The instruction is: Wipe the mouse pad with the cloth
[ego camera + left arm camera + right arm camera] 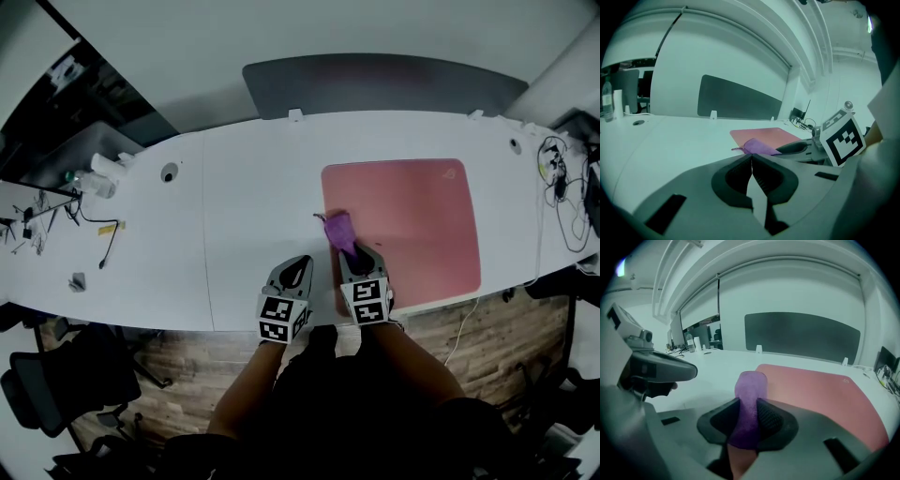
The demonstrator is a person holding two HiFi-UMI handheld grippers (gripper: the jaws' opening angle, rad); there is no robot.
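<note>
A pink mouse pad lies on the white desk, right of centre. My right gripper is shut on a purple cloth, which sticks out ahead of the jaws over the pad's near left corner. In the right gripper view the purple cloth is pinched between the dark pads, with the mouse pad beyond. My left gripper rests beside it on the bare desk, shut and empty; its view shows the jaws closed together, with the cloth and the mouse pad ahead.
A dark divider panel runs along the desk's far edge. Bottles and small items and cables sit at the left; more cables lie at the right end. Office chairs stand on the wooden floor below.
</note>
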